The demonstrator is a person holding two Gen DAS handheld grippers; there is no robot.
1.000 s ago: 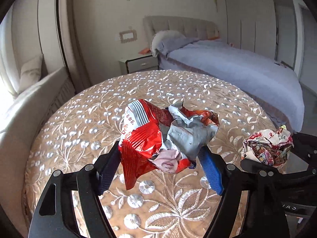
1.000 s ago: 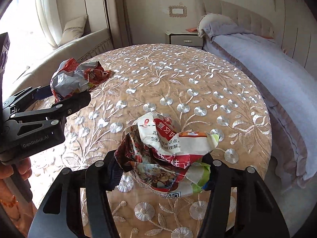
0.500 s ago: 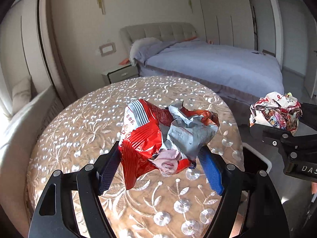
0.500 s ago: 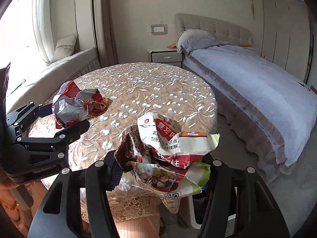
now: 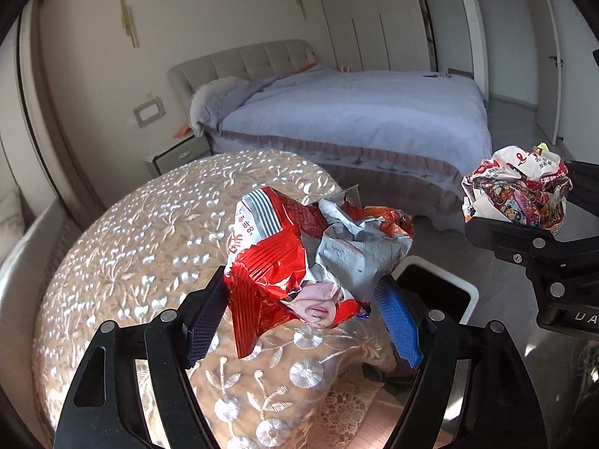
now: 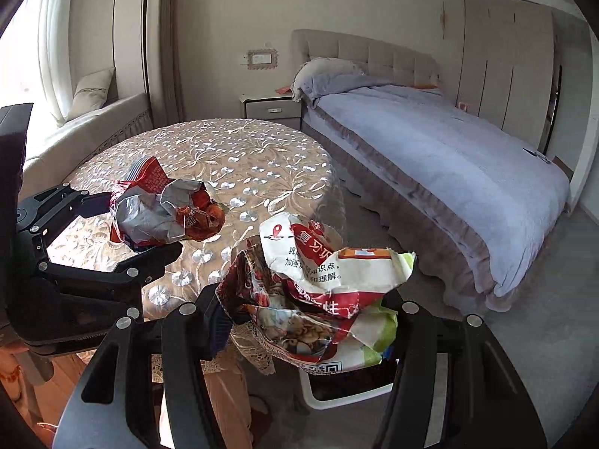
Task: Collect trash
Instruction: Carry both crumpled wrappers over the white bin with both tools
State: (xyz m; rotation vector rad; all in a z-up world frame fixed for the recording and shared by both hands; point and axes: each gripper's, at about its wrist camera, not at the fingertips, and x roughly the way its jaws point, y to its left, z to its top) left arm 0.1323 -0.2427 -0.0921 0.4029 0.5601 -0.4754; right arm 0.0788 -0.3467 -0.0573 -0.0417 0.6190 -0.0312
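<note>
My left gripper is shut on a crumpled red and silver snack bag, held in the air over the near right edge of the round table. In the right wrist view that same red bag and the left gripper appear at the left. My right gripper is shut on a crumpled white, red and green wrapper, beyond the table's edge. That wrapper shows at the right in the left wrist view. A white-rimmed bin stands on the floor below; the same bin shows under the wrapper.
The round table wears an embroidered gold cloth that hangs over its edge. A bed with a lilac cover fills the right, a nightstand and a window seat lie behind the table. Grey floor lies between table and bed.
Both grippers, each still holding its crumpled bag, have swung from over the table toward its right edge, and the bin on the floor has come into view beneath them.
</note>
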